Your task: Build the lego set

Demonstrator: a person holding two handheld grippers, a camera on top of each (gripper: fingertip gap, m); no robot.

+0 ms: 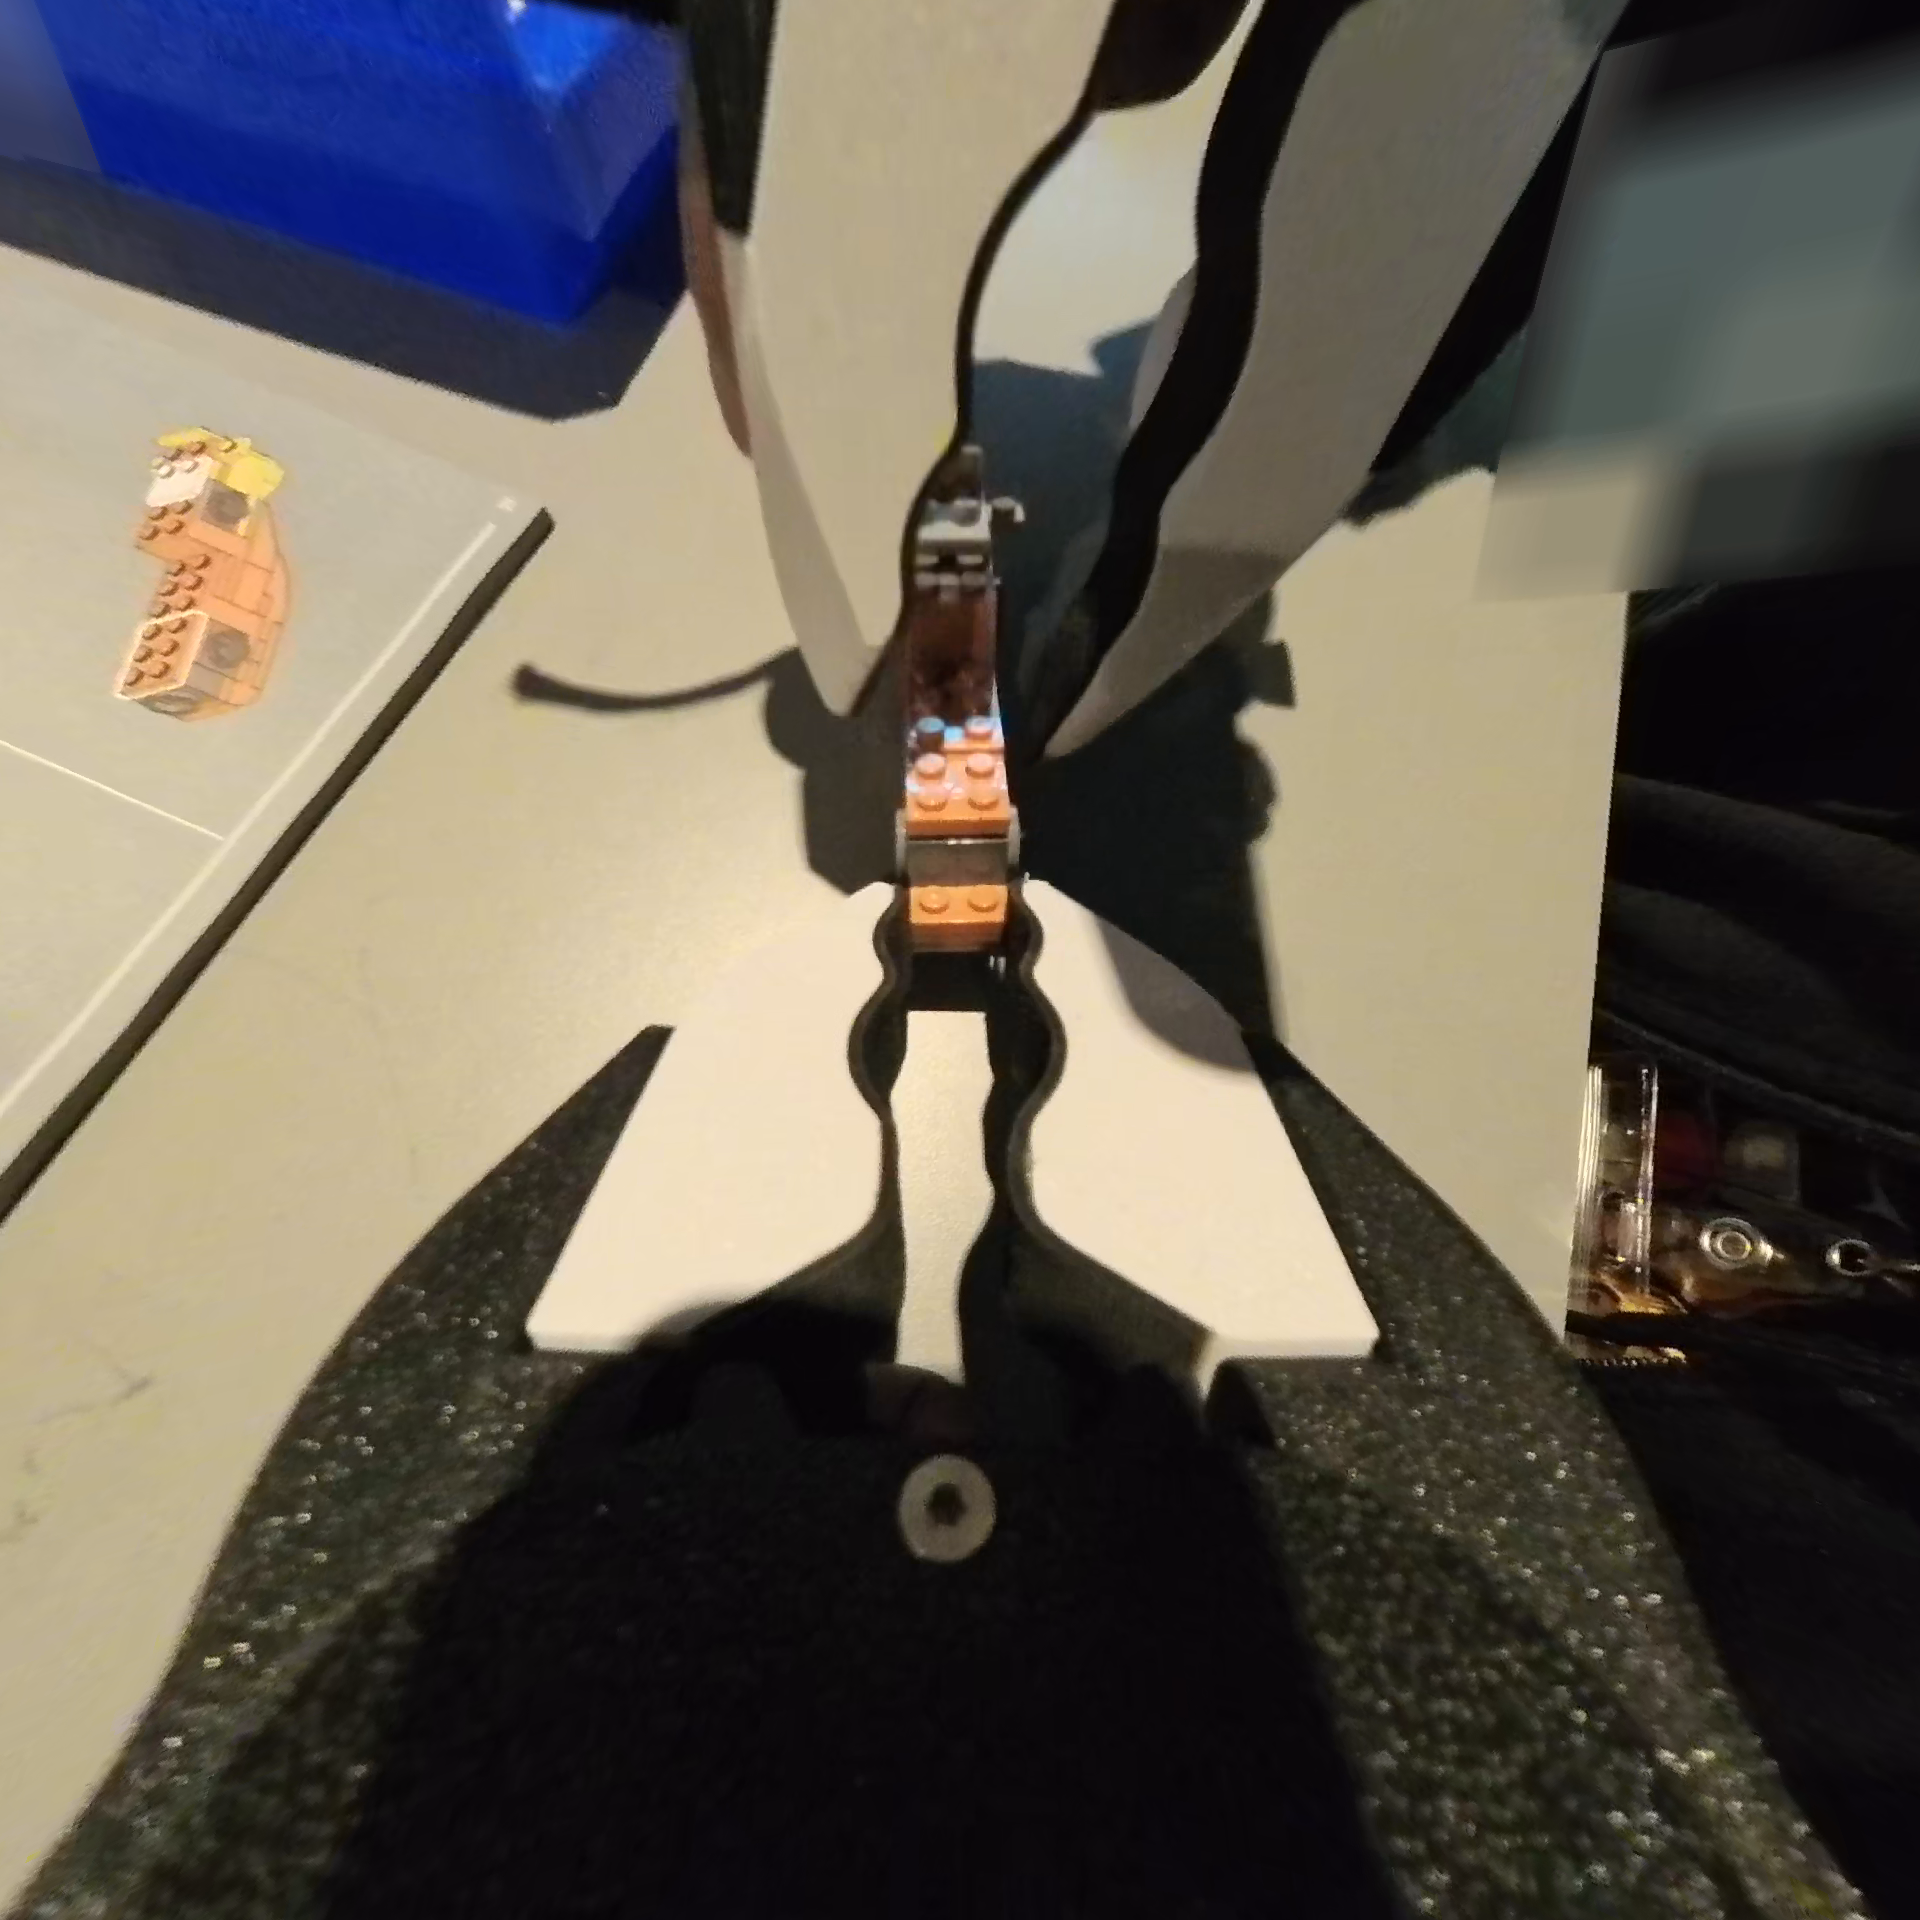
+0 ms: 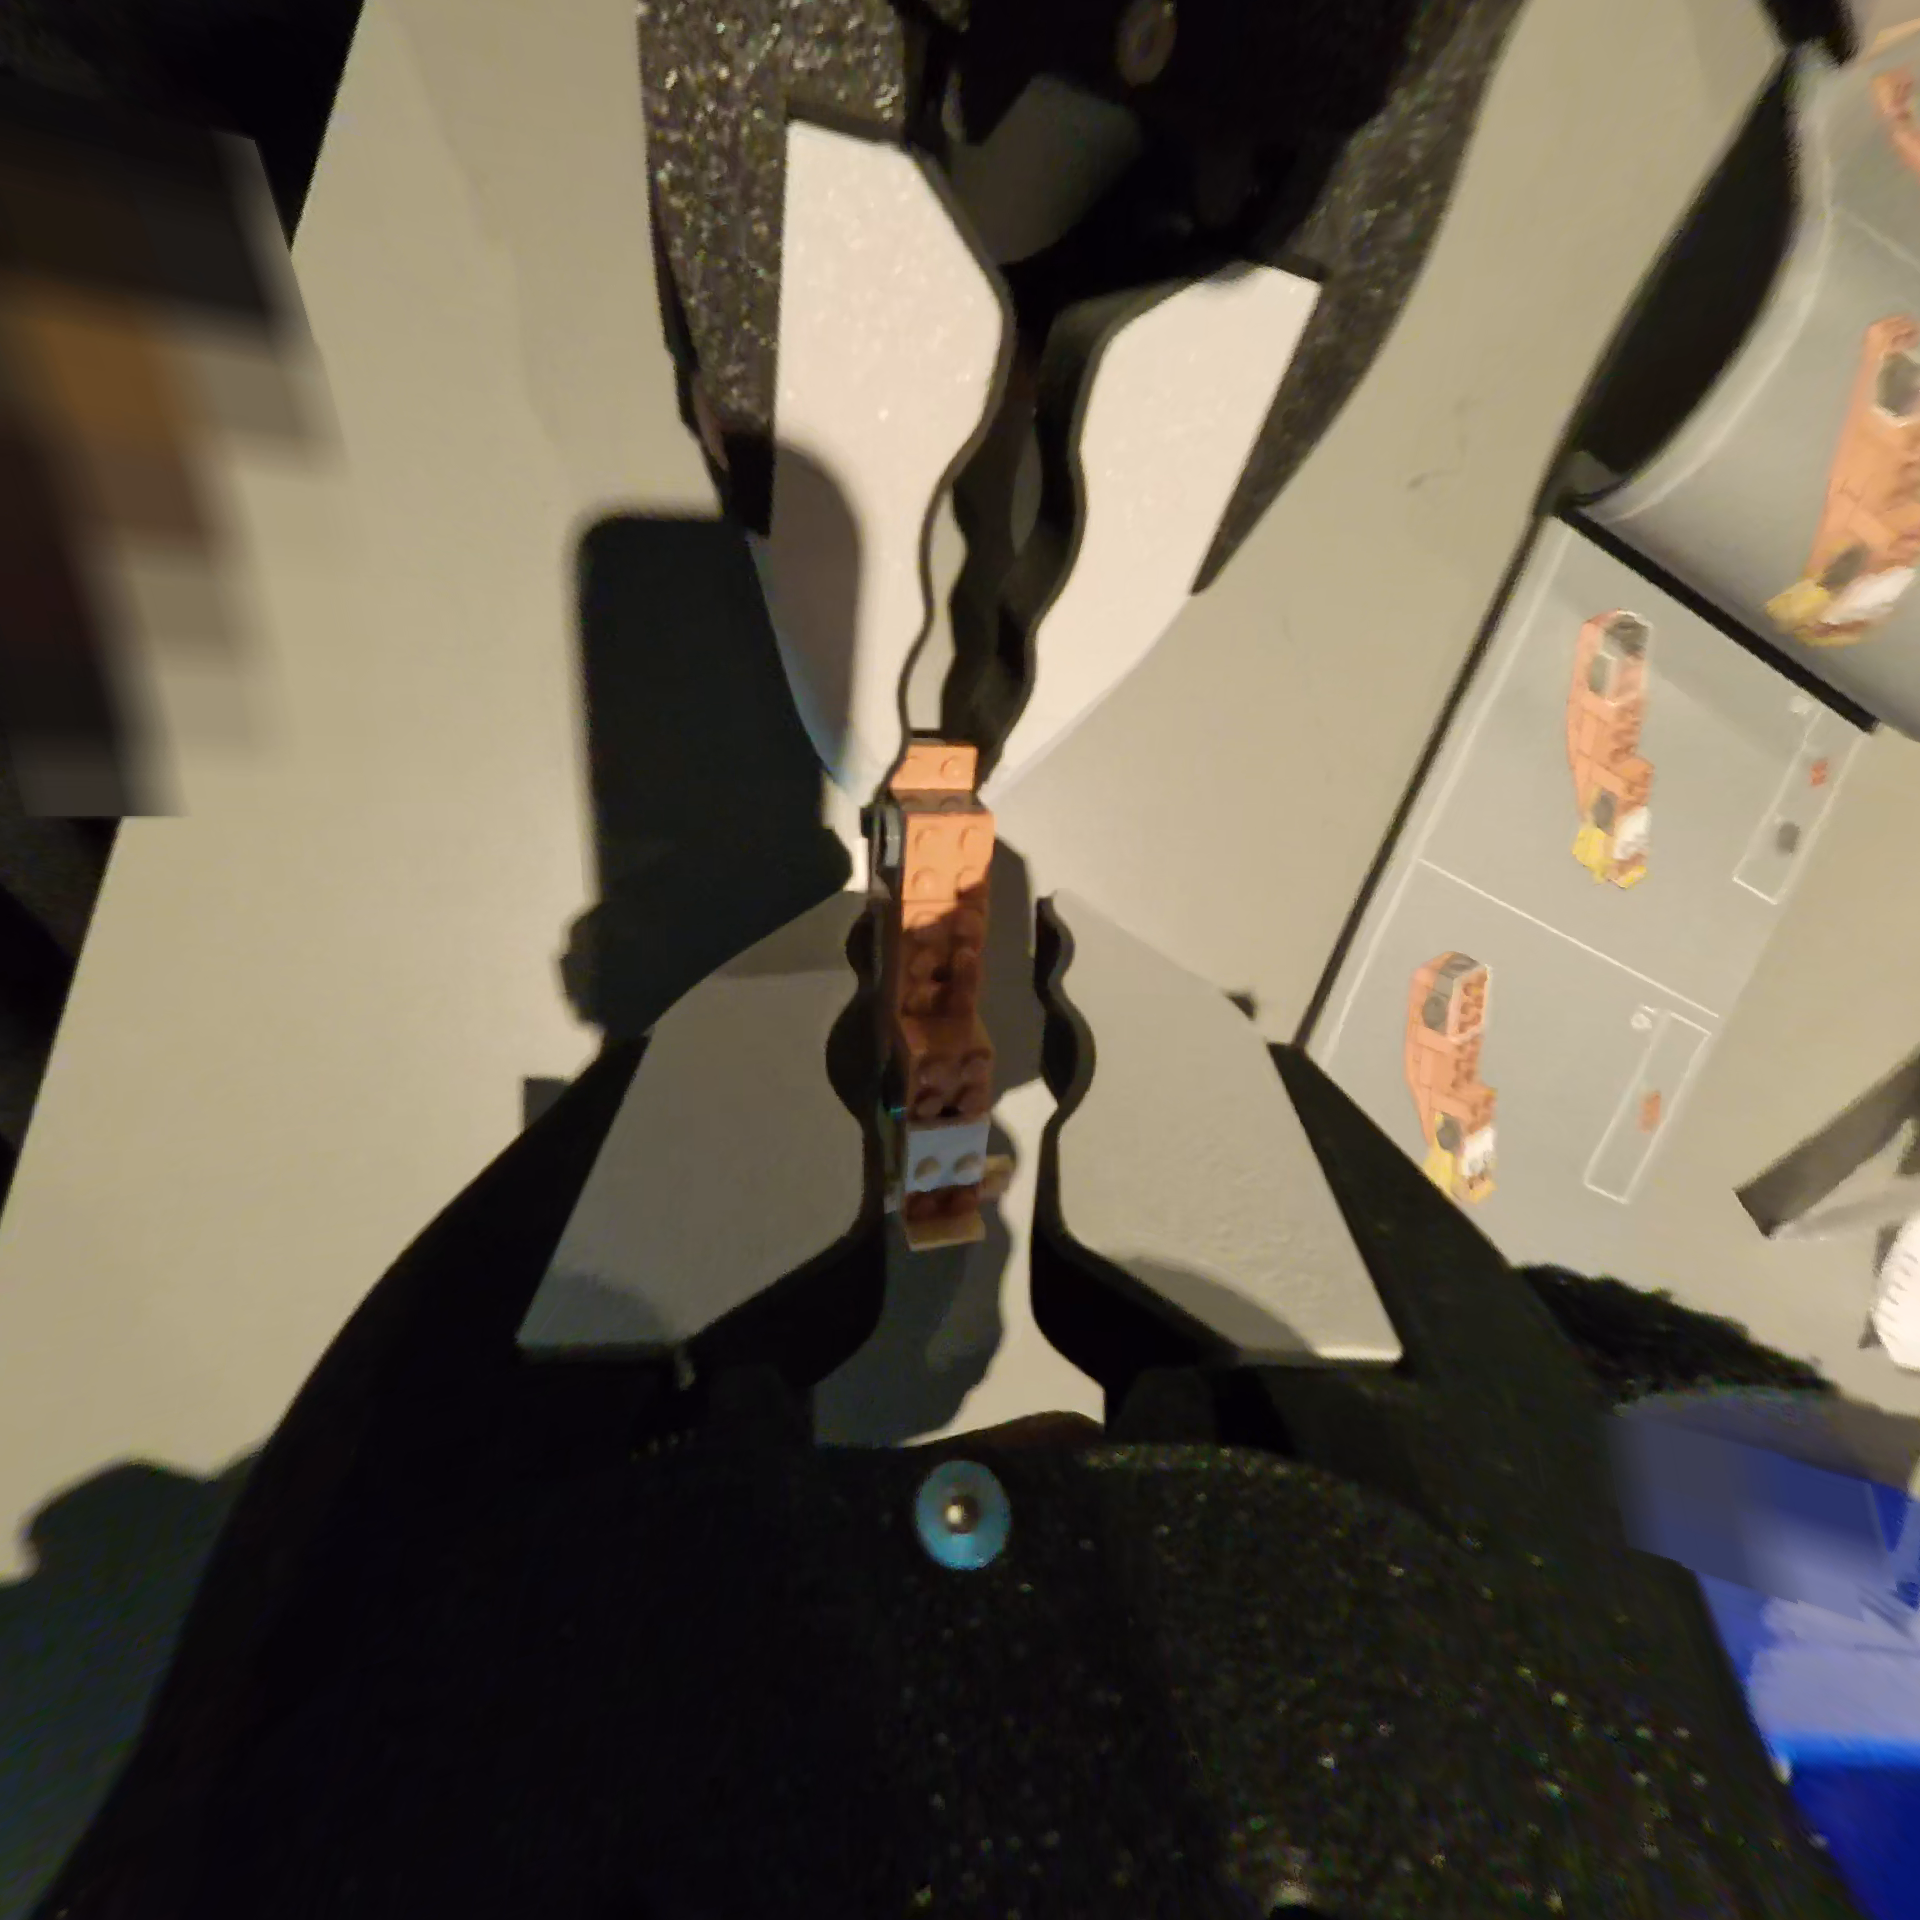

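A long, narrow lego model point(image 1: 956, 800) of orange-brown bricks with a dark grey piece is held in the air over the grey table point(image 1: 416, 1039). My left gripper point(image 1: 958, 914) is shut on its near end, on a small orange plate. In the right wrist view the model point(image 2: 945, 883) runs lengthwise between my right gripper's point(image 2: 951, 925) fingers, which are open. The left finger is close against the model and there is a gap on the right. The left gripper point(image 2: 940, 764) holds the far end. In the left wrist view the right gripper point(image 1: 956, 707) comes in from above.
A grey instruction booklet point(image 1: 208, 727) with model pictures lies on the left; in the right wrist view it point(image 2: 1558, 935) is on the right. A blue bin point(image 1: 364, 156) stands behind it. A black cord point(image 1: 644, 691) lies on the table. Clear packaging point(image 1: 1714, 1226) lies past the table's right edge.
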